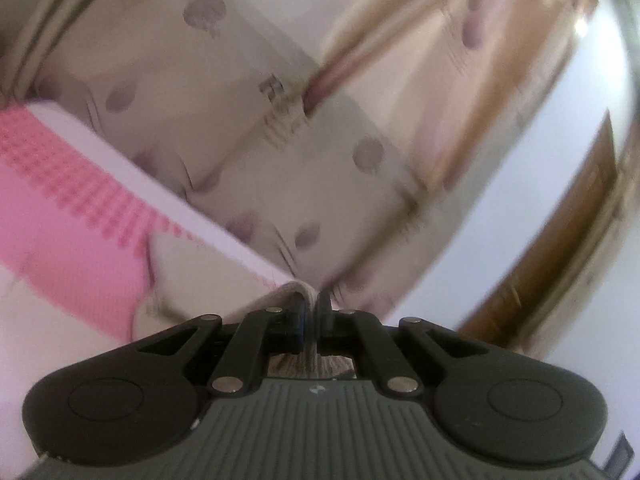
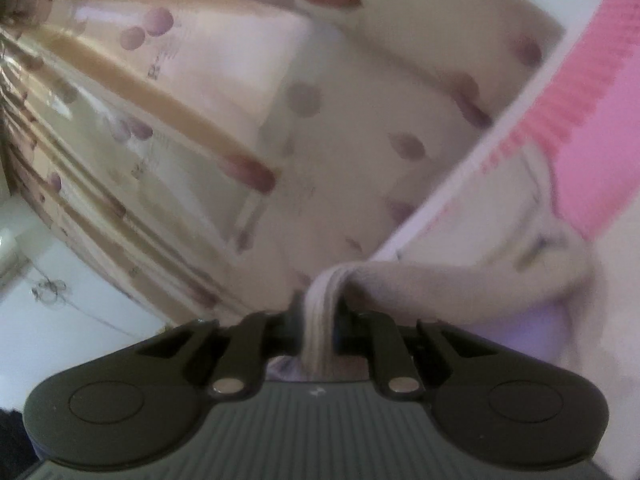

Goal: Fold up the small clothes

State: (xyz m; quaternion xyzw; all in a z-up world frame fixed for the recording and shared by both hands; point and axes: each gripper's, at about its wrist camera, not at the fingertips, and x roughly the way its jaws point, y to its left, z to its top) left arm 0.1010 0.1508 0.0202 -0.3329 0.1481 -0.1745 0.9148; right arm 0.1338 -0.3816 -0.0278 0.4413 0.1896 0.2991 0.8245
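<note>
A small garment, white with pink panels and a pink dotted band (image 1: 68,208), is held up between both grippers. My left gripper (image 1: 311,309) is shut on a beige ribbed edge of the garment (image 1: 288,292), and the cloth stretches away to the left. My right gripper (image 2: 320,304) is shut on a bunched ribbed edge (image 2: 324,320), and the garment (image 2: 592,128) stretches away to the right. Both views are motion-blurred.
Behind the garment lies a cream bedspread with purple dots and tan stripes (image 1: 248,128), also in the right wrist view (image 2: 192,112). A white wall and a wooden door frame (image 1: 560,248) are at the right of the left wrist view. Pale floor (image 2: 60,320) shows at lower left.
</note>
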